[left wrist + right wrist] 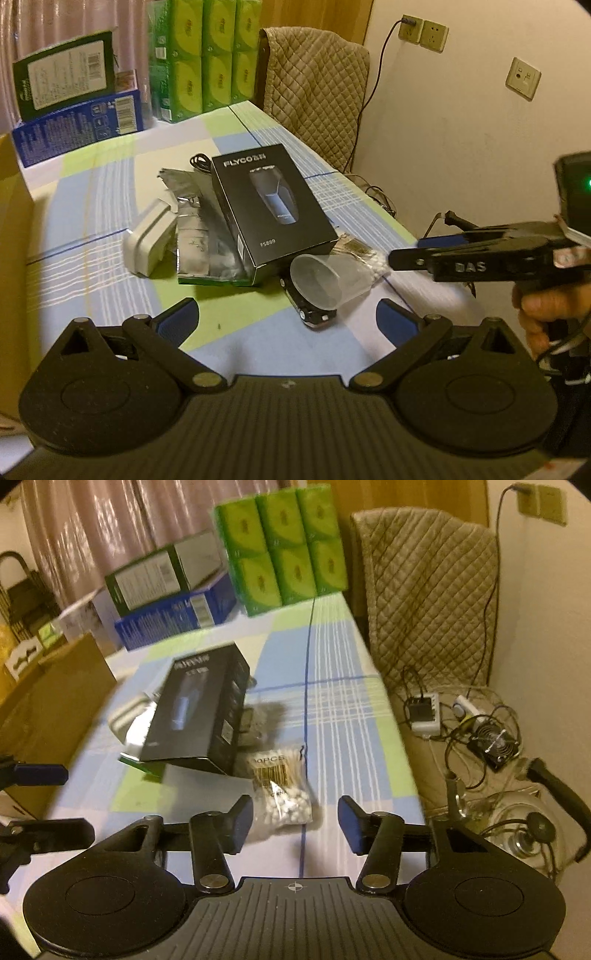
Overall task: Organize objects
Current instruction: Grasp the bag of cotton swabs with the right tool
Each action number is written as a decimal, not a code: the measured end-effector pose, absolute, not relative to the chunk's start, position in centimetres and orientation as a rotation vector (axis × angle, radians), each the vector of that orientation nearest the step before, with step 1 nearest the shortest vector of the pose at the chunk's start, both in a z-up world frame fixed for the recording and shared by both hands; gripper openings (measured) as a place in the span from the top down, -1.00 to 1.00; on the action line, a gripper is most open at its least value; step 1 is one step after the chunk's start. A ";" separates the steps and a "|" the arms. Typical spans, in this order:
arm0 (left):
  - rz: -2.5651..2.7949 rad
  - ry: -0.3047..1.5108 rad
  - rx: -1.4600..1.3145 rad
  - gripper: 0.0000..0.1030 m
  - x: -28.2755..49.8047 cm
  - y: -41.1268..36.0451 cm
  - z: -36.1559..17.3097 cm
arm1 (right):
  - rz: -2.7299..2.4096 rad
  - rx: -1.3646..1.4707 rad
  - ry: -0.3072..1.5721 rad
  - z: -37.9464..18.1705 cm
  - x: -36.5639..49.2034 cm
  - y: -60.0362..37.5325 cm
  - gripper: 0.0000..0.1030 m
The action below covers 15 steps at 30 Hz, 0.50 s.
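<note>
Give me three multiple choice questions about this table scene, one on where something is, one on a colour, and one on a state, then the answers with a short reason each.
1. Where does the swab bag lie?
A. Between the right gripper's open fingers in its view
B. On the chair
C. On the tissue packs

2. What colour are the tissue packs at the table's far end?
A. Red
B. Green
C. White

3. How is the clear cup?
A. Upright
B. Upside down
C. On its side

Answers:
1 A, the bag sits on the cloth just ahead of the fingers.
2 B, the wrappers are bright green.
3 C, its open mouth faces the left gripper.
</note>
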<state>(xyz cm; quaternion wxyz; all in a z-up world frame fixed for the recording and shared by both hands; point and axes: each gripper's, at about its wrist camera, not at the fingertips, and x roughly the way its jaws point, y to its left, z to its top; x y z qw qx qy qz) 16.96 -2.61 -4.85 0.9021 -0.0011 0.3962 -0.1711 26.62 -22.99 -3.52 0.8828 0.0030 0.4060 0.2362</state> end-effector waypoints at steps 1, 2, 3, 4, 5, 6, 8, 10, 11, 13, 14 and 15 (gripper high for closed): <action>-0.355 0.822 -0.007 -0.95 17.3 -2.5 -5.3 | 0.500 0.001 0.853 -3.9 27.2 -22.6 0.11; -0.352 0.828 -0.016 -0.95 17.5 -2.3 -5.7 | 0.511 -0.012 0.858 -4.2 27.7 -22.1 0.12; -0.348 0.836 -0.030 -0.95 17.6 -2.1 -5.9 | 0.518 -0.026 0.859 -4.5 28.2 -21.6 0.12; -0.348 0.843 -0.054 -0.95 17.7 -1.8 -6.2 | 0.524 -0.033 0.864 -4.9 28.7 -21.1 0.12; -0.354 0.847 -0.074 -0.95 17.8 -1.6 -6.4 | 0.525 -0.032 0.866 -5.1 29.2 -20.7 0.12; -0.357 0.852 -0.083 -0.95 17.9 -1.6 -6.7 | 0.524 -0.034 0.871 -5.3 29.8 -20.4 0.13; -0.360 0.857 -0.078 -0.95 17.9 -1.6 -7.1 | 0.521 -0.033 0.886 -5.6 30.6 -19.9 0.17; -0.355 0.866 -0.073 -0.95 18.0 -1.5 -7.4 | 0.524 -0.043 0.904 -6.0 30.9 -19.3 0.28; -0.347 0.873 -0.079 -0.95 18.1 -1.4 -7.5 | 0.524 -0.058 0.911 -6.1 30.8 -19.0 0.38; -0.334 0.883 -0.089 -0.95 18.1 -1.1 -7.7 | 0.531 -0.068 0.922 -6.2 30.4 -18.5 0.55; -0.330 0.886 -0.084 -0.95 18.1 -1.0 -7.7 | 0.543 -0.056 0.932 -6.2 30.0 -18.3 0.57; -0.328 0.888 -0.082 -0.95 18.0 -0.9 -7.7 | 0.554 -0.042 0.943 -6.2 29.6 -18.1 0.58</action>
